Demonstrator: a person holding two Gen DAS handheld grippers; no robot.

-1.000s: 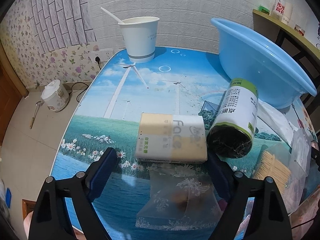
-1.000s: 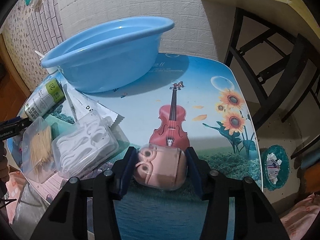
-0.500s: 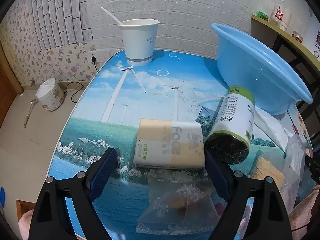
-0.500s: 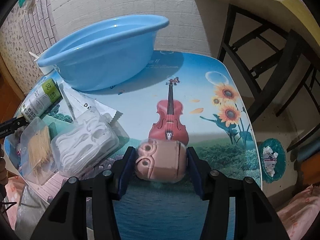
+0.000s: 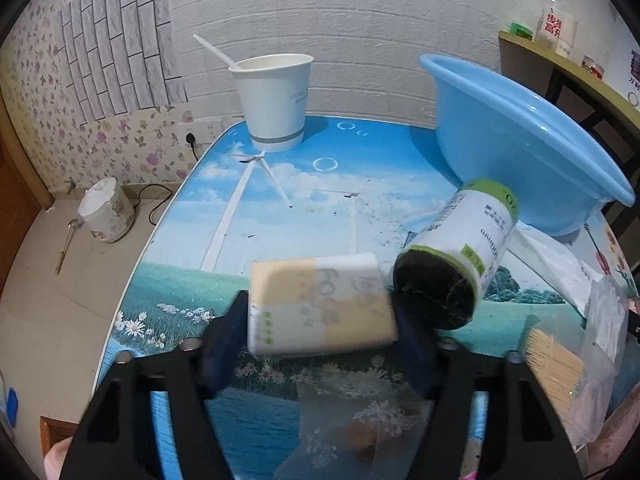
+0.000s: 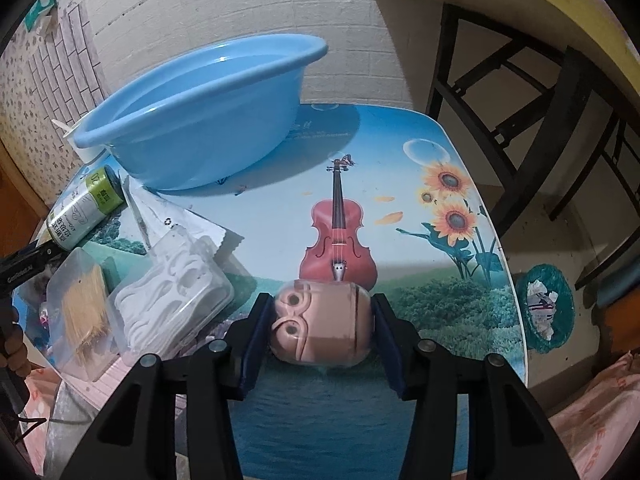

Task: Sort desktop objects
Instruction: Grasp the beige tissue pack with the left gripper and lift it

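A: Since the tissue pack (image 5: 320, 304) sits crosswise between the left tongs (image 5: 320, 334), where would you say its long axis runs?

B: Side to side, from one pad to the other. The pads press on its two short ends, so the left tongs are pinching the pack. It looks tilted and blurred, likely just clear of the table (image 5: 280, 200), though I cannot be sure it is off the surface.

A: And the right hand?

B: The right tongs (image 6: 320, 330) are pinching the toy head (image 6: 320, 324), a pinkish piece with goggle eyes, one pad on each side. It is low over the table, in front of the printed violin.

A: What lies around them?

B: A roll (image 5: 456, 256) lies on its side just right of the pack, its dark end nearly touching the pack's corner. Beyond it is the blue basin (image 5: 520, 152), and a paper cup (image 5: 274, 100) stands well back. A box of toothpicks (image 6: 82, 312) and a floss box (image 6: 172, 300) sit between the two hands.

A: Which hand is nearer the basin?

B: I judge the right one; the basin is ahead and to its left with open table between. For the left, the basin lies ahead and to the right, past the roll, so the pack risks clipping the roll.
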